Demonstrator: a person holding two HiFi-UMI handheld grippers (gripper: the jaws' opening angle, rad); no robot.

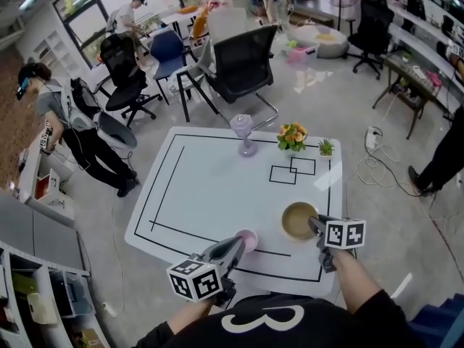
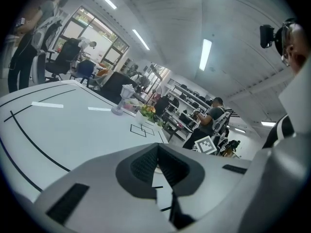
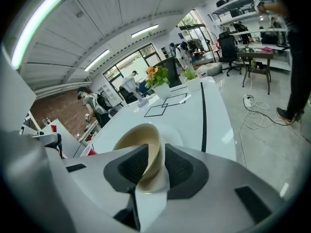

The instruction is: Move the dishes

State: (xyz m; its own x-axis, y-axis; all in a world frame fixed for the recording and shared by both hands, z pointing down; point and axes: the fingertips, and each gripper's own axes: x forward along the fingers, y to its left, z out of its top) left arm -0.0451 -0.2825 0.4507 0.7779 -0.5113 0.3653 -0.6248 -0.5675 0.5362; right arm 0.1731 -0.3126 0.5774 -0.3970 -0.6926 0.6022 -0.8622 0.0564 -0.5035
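A cream bowl sits on the white table near its front right. My right gripper is shut on the bowl's near rim. In the right gripper view the bowl has its wall pinched between the dark pads, at the right gripper. A small pink cup stands at the front edge. My left gripper reaches its left rim. In the left gripper view the left gripper has its pads almost touching, with only a pale sliver between them; the cup itself is hidden.
At the table's far side stand a purple vase, a flower pot and a small green plant. Two taped squares mark the right middle. A black chair stands behind; people stand left and right.
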